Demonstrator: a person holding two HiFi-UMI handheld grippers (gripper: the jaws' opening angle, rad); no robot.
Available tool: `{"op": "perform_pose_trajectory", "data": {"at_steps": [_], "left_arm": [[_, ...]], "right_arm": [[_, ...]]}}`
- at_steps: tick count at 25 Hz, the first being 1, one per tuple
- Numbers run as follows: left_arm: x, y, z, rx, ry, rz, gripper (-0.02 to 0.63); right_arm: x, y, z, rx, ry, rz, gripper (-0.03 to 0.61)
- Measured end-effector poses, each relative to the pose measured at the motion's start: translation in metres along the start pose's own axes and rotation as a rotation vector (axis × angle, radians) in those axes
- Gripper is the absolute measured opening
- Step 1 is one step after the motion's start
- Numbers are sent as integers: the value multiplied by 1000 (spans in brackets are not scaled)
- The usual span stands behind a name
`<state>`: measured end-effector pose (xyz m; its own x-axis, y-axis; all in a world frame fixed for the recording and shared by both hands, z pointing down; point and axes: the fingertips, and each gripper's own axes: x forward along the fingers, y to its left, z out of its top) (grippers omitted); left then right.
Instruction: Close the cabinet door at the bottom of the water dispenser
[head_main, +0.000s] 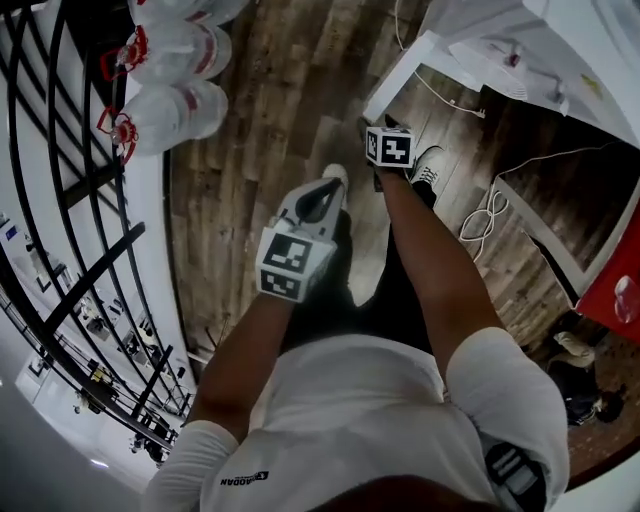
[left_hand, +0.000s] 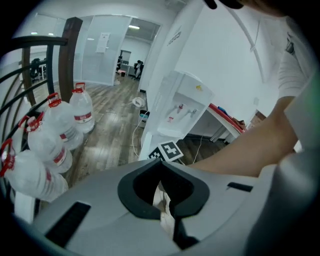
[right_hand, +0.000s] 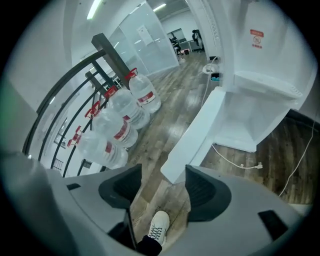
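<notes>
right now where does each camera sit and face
Head view: on the person's head, facing steeply down at the floor; shows white shirt, left tongs, right tongs.
Left gripper view: on the left tongs, facing the water dispenser; shows shut jaws, the right arm.
Right gripper view: on the right tongs, facing the open cabinet door; shows open jaws, a shoe.
Shared: water bottles, all three.

Large water bottles (head_main: 175, 112) sit clustered on the wood-plank floor (head_main: 250, 150) beside the black railing (head_main: 90, 270). A white cable (head_main: 487, 215) lies looped near the water dispenser (right_hand: 265, 75)
</notes>
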<state>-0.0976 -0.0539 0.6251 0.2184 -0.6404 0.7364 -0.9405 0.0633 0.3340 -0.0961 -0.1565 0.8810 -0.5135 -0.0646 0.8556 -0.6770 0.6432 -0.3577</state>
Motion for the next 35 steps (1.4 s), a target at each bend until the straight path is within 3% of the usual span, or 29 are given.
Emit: {"op": "perform_pose_trajectory", "data": {"at_steps": [5,18,26,35], "left_arm": [[5,13,-32,-13,54,10,-3],[21,10,-41,40,86,-28,-3],[37,-16,-23,111,95,-77,-3],[62,-57,-11,188,124,-143,-3]], "right_arm": [[38,-19,-4,10,19,-126,250],[56,-22,-23,-86,8,-61,247],[28,-64,-53,6,20,-88,247],[-13,-143,-75,160,-16,-156,245]]}}
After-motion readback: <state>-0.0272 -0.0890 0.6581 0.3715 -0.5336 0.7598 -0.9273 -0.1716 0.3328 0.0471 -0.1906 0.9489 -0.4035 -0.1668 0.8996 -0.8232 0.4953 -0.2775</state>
